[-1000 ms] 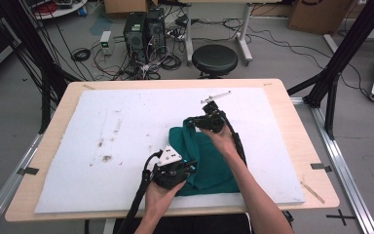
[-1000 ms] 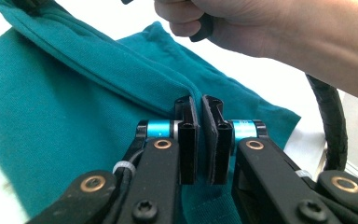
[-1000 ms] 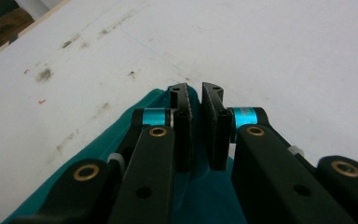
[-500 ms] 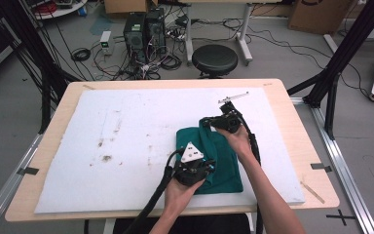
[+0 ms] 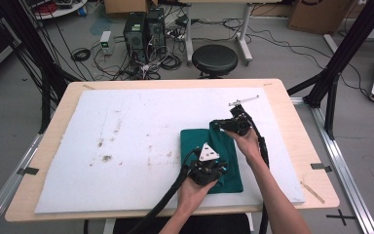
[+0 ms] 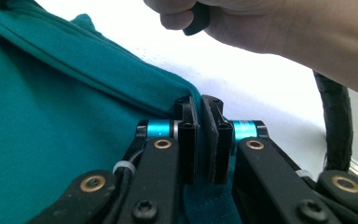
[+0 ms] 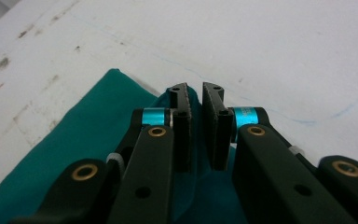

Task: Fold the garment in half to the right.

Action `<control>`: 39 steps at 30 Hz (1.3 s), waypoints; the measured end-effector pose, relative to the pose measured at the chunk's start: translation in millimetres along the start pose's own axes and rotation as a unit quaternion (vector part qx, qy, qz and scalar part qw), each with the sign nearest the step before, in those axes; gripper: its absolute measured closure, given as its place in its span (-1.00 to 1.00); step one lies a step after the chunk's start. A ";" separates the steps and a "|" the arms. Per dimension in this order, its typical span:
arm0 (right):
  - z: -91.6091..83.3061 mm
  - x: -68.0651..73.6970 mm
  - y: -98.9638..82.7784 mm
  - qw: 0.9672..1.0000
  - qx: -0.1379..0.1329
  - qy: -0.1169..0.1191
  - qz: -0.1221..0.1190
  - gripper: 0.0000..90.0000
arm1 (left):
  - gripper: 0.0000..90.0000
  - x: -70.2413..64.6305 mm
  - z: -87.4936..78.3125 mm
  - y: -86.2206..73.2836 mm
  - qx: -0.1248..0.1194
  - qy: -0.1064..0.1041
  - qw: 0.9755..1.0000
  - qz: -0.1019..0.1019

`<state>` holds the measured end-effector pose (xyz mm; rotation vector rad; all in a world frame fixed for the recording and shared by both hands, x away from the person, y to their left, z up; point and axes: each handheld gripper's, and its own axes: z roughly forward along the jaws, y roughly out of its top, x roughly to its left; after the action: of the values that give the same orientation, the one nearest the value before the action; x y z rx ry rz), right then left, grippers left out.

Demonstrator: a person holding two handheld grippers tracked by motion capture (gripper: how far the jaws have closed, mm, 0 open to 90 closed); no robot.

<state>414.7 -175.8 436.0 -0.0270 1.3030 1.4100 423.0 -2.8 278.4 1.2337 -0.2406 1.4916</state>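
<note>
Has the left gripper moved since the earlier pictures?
Yes. In the high view the left gripper, shut on the green cloth, has shifted rightward, away from the brown stains on the white mat.

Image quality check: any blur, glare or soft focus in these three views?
High view: even light, slightly soft, no glare on the white mat. Left gripper view: teal cloth fairly sharp, the hand at top soft, mat behind blown out. Right gripper view: jaws crisp, right gripper on the cloth, far mat a little soft.

A teal green cloth (image 5: pixel 209 156), folded into a rough rectangle with layered edges, lies flat on the table's right half.
</note>
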 end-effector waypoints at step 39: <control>-25.5 4.5 -11.8 0.998 -0.018 -0.056 0.012 0.10 | 0.26 54.3 -46.9 12.7 -0.031 0.052 0.998 0.014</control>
<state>405.5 -193.4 415.6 0.0419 1.1895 1.4346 396.5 59.1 306.2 1.1042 -0.2349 1.5564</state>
